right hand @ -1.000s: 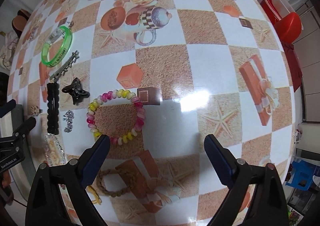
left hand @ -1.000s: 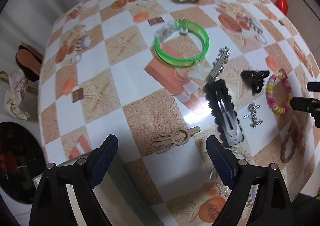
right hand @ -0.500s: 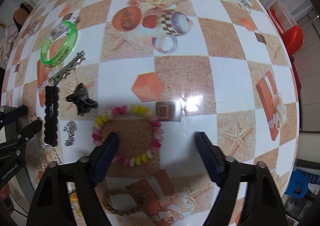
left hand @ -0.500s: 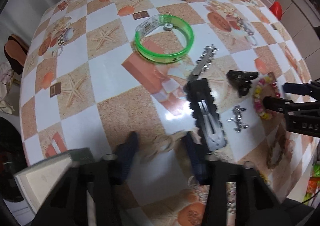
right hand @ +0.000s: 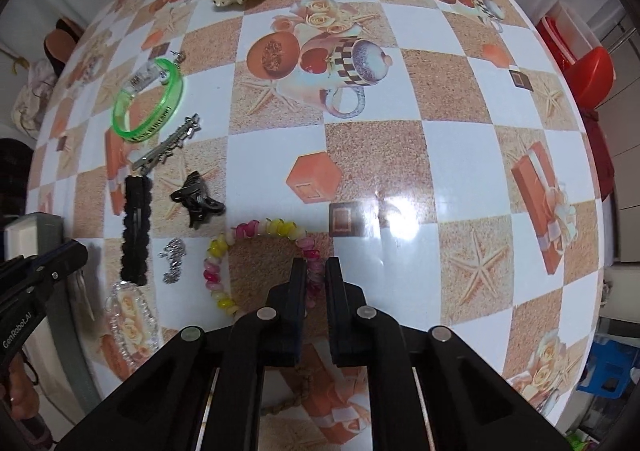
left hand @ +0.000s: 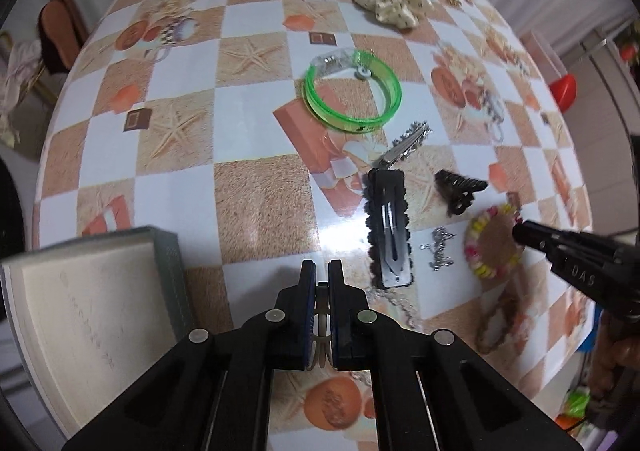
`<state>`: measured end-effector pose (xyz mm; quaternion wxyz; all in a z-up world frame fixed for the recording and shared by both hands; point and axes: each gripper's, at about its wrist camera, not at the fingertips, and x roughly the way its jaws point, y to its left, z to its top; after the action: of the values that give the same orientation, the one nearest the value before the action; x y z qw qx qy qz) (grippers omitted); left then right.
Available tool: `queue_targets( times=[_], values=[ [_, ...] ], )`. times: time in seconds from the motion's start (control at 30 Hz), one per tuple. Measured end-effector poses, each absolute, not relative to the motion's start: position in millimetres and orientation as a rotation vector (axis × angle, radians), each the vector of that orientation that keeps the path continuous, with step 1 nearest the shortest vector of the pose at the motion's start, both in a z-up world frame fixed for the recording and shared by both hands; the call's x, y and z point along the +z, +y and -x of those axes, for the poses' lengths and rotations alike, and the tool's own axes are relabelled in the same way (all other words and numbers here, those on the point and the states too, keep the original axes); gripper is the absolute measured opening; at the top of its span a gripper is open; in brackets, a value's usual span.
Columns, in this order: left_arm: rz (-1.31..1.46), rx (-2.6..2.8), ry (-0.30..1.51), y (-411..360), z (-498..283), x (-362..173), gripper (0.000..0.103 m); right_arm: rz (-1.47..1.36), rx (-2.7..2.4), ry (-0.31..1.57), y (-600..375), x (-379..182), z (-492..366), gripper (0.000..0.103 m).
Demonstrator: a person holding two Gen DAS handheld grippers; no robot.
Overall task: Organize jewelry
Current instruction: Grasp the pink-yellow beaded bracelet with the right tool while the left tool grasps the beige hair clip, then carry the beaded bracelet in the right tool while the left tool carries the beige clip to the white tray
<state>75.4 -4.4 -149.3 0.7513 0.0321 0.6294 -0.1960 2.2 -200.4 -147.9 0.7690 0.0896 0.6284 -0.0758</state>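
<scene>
1. Two hand-held grippers are seen pointed down at a table [right hand: 400,139] covered in a checked, starfish-printed cloth; jewelry and hair pieces are scattered across it.
2. The left gripper [left hand: 322,285], its jaws just brought together, is clamped on a pale wooden clip [left hand: 322,325]; only a thin sliver of the clip is visible between the pads, so its shape can barely be made out.
3. The right gripper [right hand: 316,283], its jaws likewise just closed, is pinched on the pink-and-yellow bead bracelet [right hand: 256,229] at the ring's right side; the rest of the bracelet is lying on the cloth.
4. A grey box [left hand: 100,315] is seen at the table's near left edge, beside the left gripper.
5. A green bangle [left hand: 352,91], a black fabric hair clip [left hand: 388,227] and a black claw clip [left hand: 458,189] are lying apart between the two grippers and the far edge.
</scene>
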Motion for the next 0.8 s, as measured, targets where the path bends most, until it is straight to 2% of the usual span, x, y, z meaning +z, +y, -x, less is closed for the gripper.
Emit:
queue_targets(
  times=[0.37, 0.8],
  values=[
    [0.042, -0.374, 1.322, 32, -45, -111, 0.011, -0.231, -0.125, 1.319, -217, -103, -5, 0.01],
    [0.166, -0.273, 1.246, 100, -20, -74, 0.011, -0.176, 0.024, 1.262, -156, -79, -11, 0.01]
  ],
)
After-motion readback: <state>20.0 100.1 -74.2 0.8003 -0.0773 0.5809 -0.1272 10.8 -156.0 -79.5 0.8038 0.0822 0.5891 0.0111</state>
